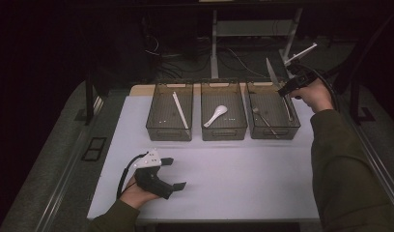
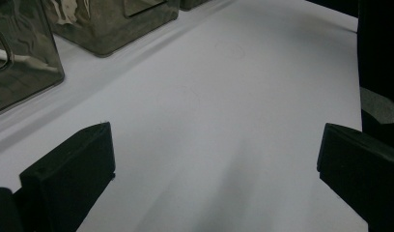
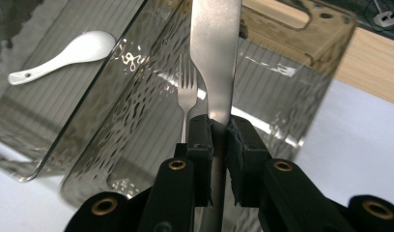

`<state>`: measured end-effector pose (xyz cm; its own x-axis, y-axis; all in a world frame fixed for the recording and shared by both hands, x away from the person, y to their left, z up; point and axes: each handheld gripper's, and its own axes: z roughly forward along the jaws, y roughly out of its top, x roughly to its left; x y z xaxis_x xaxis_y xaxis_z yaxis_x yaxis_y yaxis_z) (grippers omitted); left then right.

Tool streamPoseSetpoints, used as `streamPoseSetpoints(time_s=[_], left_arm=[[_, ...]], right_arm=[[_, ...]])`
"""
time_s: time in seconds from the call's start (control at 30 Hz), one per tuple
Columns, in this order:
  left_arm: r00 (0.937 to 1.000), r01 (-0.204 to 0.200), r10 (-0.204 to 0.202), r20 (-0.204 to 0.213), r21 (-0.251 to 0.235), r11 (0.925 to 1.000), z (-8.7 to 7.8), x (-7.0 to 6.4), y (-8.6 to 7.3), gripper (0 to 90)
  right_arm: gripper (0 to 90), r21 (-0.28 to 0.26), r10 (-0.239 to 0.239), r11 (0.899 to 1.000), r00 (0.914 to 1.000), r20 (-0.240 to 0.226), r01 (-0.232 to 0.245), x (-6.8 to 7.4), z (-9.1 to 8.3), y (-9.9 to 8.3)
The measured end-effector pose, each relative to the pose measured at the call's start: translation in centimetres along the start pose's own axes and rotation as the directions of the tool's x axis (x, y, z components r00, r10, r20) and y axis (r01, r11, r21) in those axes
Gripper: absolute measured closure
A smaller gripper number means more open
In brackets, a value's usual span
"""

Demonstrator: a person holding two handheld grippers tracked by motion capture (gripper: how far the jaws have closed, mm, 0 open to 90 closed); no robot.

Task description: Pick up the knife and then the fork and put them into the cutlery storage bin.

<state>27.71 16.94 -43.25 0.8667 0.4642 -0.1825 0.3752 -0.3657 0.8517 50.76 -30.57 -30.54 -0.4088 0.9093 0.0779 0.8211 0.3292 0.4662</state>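
Note:
My right gripper (image 3: 219,128) is shut on a steel table knife (image 3: 215,53), whose blade sticks out ahead of the jaws. In the high view the right gripper (image 1: 285,90) holds the knife (image 1: 272,73) above the right-hand smoked plastic bin (image 1: 273,129). A fork (image 3: 187,94) lies on that bin's floor, below the blade. The middle bin (image 1: 224,131) holds a white ceramic spoon (image 1: 216,116); the left bin (image 1: 169,130) holds a white chopstick (image 1: 180,110). My left gripper (image 1: 175,173) rests low over the near left of the table, open, with nothing between its jaws.
The three bins stand in a row at the far side of the white table (image 1: 233,169). A wooden strip (image 3: 369,67) runs behind the bins. Dark floor, cables and a stand lie beyond the table. A person's sleeve (image 1: 344,169) crosses the right edge.

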Motion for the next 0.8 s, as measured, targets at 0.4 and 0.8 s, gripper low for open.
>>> streamPoseSetpoints(time_s=[0.4, 0.8], left_arm=[[1.0000, -0.002, 0.002, -0.001, 0.002, 1.0000, 0.0, 0.0, 0.0, 0.0], [1.0000, -0.002, 0.002, 0.000, 0.007, 1.0000, 0.2, 0.0, -0.1, 0.0]], right_arm=[[79.8, 0.073, 0.025, 0.997, 0.9995, -0.018, -0.024, -0.4, 5.5, -1.6], [79.6, 0.108, 0.047, 0.993, 0.9980, -0.041, -0.042, -0.7, 8.4, -3.1]])
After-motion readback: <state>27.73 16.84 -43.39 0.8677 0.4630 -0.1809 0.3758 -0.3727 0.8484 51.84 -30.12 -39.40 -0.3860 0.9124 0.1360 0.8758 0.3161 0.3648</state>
